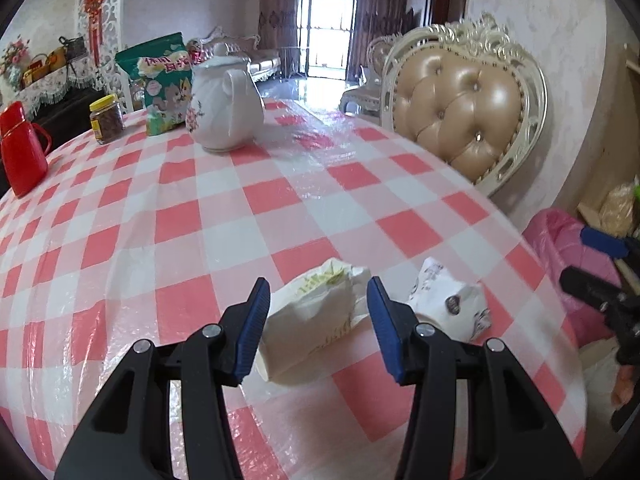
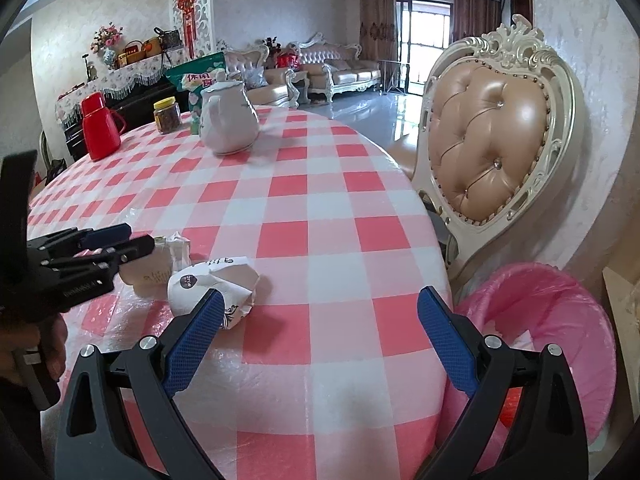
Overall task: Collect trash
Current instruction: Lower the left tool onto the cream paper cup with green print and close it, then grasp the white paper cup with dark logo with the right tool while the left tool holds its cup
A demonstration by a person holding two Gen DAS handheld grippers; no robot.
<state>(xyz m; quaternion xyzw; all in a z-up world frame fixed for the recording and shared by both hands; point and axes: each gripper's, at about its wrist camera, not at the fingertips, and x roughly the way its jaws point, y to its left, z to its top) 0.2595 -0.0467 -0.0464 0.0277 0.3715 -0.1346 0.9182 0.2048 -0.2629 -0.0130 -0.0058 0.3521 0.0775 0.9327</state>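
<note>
Beside checked table (image 2: 320,200), pink-lined bin (image 2: 560,320) (contents unclear); both hand-held grippers gape, holding nothing.

The near end of the crumpled white wrapper (image 1: 316,320) lies behind the left gripper (image 1: 318,312) and its blue pads, so whether the pads touch it cannot be told; in the right wrist view that gripper's dark body covers most of the wrapper. The pink-lined bin (image 2: 536,320) at the table's right is cut by the picture's edge and partly hidden behind the right gripper (image 2: 320,320). The printing on the far green bag (image 1: 164,80) is too small to read, and the white teapot (image 1: 226,108) hides part of it.
</note>
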